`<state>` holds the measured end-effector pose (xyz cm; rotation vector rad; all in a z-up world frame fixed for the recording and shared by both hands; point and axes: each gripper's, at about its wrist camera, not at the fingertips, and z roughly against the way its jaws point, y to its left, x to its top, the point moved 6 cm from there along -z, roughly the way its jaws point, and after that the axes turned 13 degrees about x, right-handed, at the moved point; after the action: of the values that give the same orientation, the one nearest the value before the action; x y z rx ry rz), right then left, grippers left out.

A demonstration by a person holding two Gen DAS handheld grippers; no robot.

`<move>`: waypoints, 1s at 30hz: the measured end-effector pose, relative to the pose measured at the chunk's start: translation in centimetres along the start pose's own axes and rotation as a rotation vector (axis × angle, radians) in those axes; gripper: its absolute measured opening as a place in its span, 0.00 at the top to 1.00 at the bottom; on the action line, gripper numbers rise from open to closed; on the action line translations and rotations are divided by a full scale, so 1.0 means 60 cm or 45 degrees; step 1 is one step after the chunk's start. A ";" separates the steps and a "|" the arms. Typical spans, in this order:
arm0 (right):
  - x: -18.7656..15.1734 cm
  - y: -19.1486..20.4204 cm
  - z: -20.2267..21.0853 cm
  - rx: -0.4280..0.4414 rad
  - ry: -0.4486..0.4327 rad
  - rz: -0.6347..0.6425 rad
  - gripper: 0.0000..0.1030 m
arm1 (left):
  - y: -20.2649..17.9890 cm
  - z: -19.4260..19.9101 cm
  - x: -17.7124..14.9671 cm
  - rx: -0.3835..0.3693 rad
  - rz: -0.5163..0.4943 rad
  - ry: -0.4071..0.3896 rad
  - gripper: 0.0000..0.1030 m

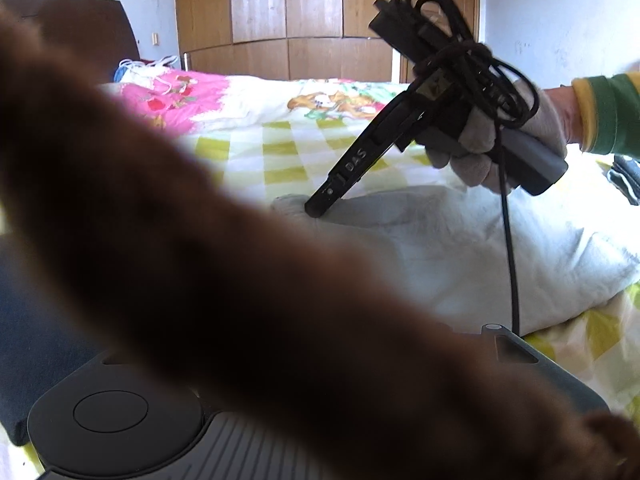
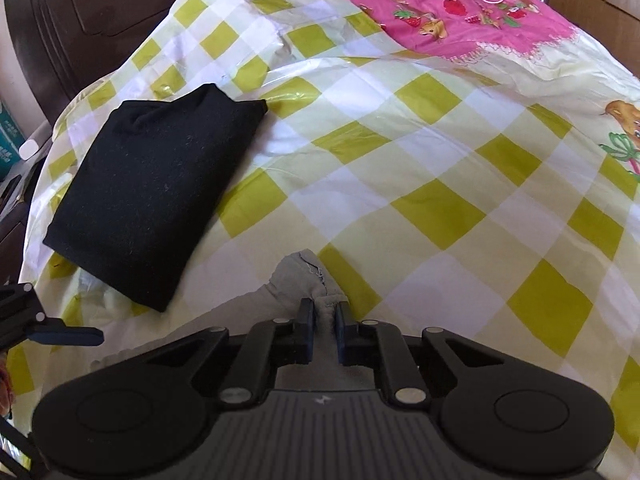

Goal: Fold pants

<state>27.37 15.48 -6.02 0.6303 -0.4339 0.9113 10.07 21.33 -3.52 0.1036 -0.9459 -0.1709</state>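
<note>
Right claw pinches white pants; left lens blurred.

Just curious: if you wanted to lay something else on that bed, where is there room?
Bare checked bedspread lies between the folded black garment and the pink cartoon panel. It is crowded near the right gripper, holding pale cloth.

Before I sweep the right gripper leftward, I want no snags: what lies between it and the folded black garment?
Only bare checked bedsheet, in the right wrist view. The right gripper pinches grey-white cloth; the black garment lies apart.
</note>
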 end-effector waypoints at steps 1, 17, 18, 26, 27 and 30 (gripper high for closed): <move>0.002 -0.005 0.003 -0.012 -0.009 -0.015 0.75 | -0.003 -0.003 0.002 0.005 -0.008 -0.003 0.37; -0.012 -0.015 0.043 -0.145 -0.054 0.043 0.51 | -0.007 -0.048 -0.001 -0.042 0.021 0.068 0.63; -0.015 -0.012 0.044 -0.159 -0.052 0.075 0.46 | -0.007 -0.048 0.002 -0.042 0.027 0.061 0.65; -0.014 -0.011 0.010 -0.152 -0.006 0.114 0.56 | -0.014 -0.053 0.017 -0.007 0.023 0.061 0.66; -0.015 -0.010 0.006 -0.175 0.014 0.122 0.75 | -0.015 -0.055 0.017 0.001 0.015 0.068 0.66; -0.013 -0.011 0.021 -0.177 -0.008 0.113 0.82 | -0.013 -0.057 0.023 -0.001 0.009 0.070 0.83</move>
<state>27.37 13.91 -5.75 0.4900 -0.5297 0.9545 13.56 20.34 -4.57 0.1039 -0.8914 -0.1611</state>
